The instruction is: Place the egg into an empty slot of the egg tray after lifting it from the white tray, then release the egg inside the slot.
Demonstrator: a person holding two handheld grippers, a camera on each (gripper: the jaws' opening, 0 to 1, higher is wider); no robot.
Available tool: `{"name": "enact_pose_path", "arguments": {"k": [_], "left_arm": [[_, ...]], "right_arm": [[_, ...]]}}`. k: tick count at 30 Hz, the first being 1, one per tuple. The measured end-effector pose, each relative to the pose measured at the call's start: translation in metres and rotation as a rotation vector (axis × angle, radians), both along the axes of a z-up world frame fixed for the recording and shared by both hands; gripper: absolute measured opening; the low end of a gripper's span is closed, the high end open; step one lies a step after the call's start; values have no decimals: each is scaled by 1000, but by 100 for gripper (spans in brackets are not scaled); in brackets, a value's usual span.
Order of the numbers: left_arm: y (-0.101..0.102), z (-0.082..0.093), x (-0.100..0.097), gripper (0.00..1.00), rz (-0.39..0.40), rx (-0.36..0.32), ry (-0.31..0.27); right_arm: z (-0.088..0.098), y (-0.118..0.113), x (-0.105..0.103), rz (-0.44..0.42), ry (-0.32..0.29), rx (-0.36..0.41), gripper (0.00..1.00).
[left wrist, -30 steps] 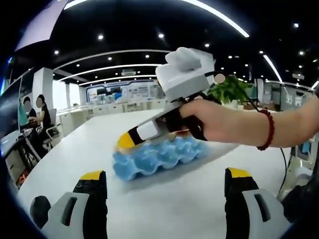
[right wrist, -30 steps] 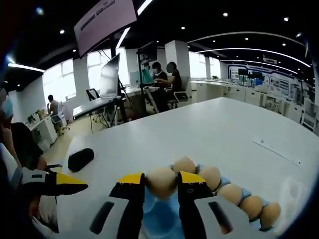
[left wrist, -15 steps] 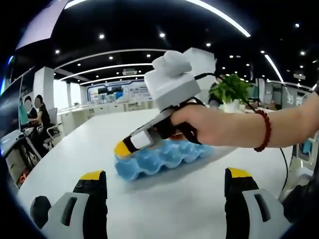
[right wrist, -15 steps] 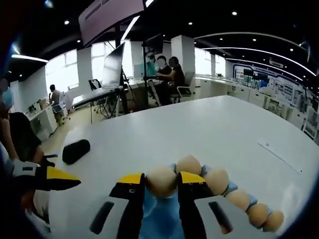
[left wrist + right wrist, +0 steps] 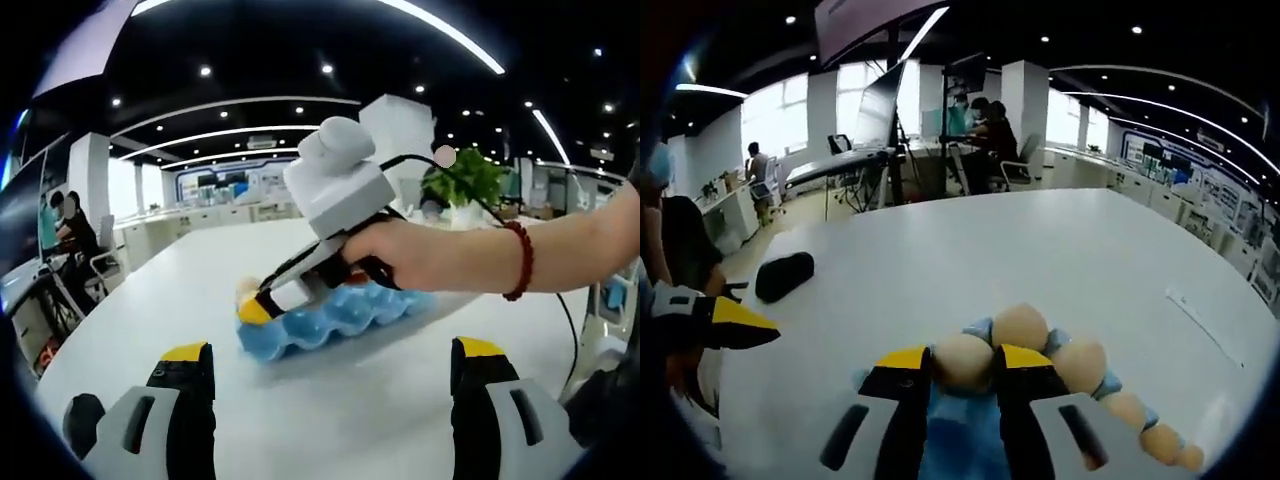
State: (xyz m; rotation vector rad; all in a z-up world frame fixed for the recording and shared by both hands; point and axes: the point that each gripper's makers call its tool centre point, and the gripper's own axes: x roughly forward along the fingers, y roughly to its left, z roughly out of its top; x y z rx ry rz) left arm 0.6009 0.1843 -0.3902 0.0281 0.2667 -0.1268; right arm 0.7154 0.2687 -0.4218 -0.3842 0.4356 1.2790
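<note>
- One white counter [image 5: 1040, 250].
- One blue egg tray [image 5: 330, 315] at 12 o'clock, left gripper view.
- Two grippers: right gripper [image 5: 962, 370] fingers clamped on egg [image 5: 962, 360] above tray; left gripper [image 5: 330, 365] fingers spread wide, empty.
- Five more eggs, trailing toward 4 o'clock.

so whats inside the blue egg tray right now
In the right gripper view, a row of eggs sits in the blue egg tray, beside the egg held by the right gripper. The slot under that egg is hidden by the fingers.
</note>
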Motion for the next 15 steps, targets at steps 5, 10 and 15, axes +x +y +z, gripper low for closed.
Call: {"name": "enact_pose_path", "arguments": {"k": [5,10,15], "left_arm": [[0,-2,2,100,-7,1,6],[-6,-3,2,100,-26,6,11],[-8,-2,2,100,-32,-7,6]], "right_arm": [[0,-4,-3,20,30,30,28],[1,-6,-6,26,-18,38,33],[5,-6,-10,40,-19,51,47]]}}
